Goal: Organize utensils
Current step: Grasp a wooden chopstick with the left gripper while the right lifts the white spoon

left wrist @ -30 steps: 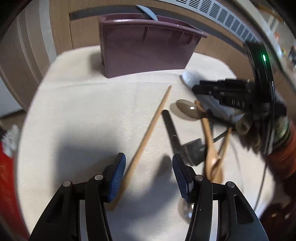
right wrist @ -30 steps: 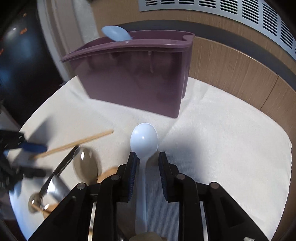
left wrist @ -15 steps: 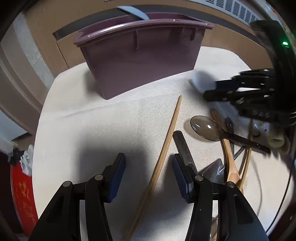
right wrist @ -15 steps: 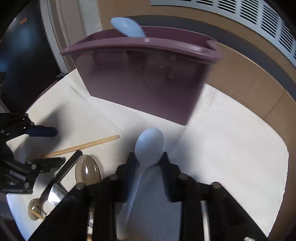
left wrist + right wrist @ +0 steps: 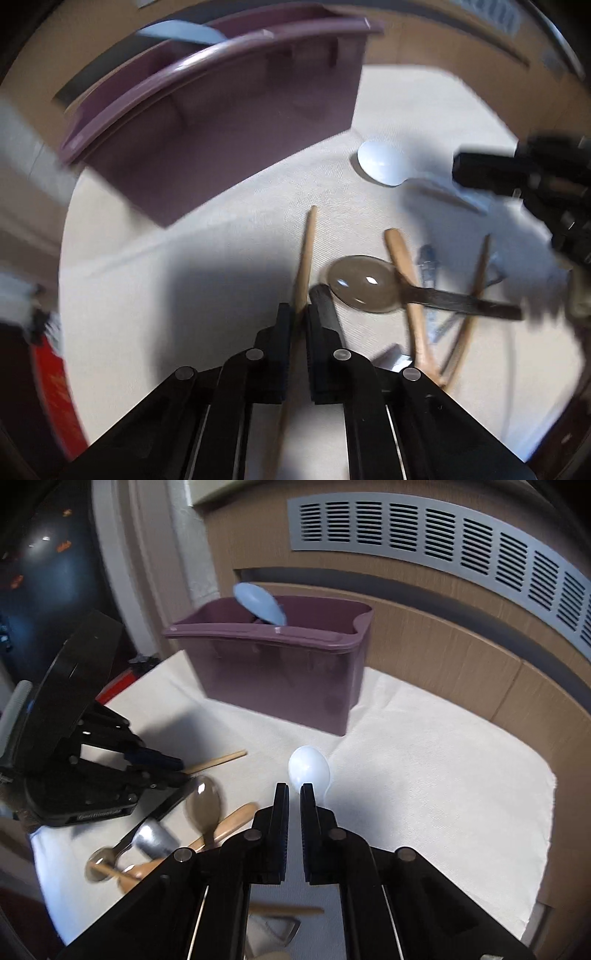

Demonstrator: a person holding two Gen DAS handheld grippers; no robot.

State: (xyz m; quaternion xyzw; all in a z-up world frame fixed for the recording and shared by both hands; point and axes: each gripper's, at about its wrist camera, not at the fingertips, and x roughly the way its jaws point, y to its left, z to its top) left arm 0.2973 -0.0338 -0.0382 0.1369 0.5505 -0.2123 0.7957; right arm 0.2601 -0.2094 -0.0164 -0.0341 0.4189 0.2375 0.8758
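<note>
Left gripper [image 5: 300,314] pinches the chopstick [image 5: 307,247]; right gripper [image 5: 291,794] clamps the white spoon [image 5: 308,767].

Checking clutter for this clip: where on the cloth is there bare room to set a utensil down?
Bare cloth lies right of the white spoon and the purple bin, out to the cloth's edge. Another patch lies left of the chopstick. The utensil pile is crowded.

My left view smears with motion blur; soft indoor light throws a dark shadow across the tabletop [image 5: 207,236]; fisheye edges bend and darken.
</note>
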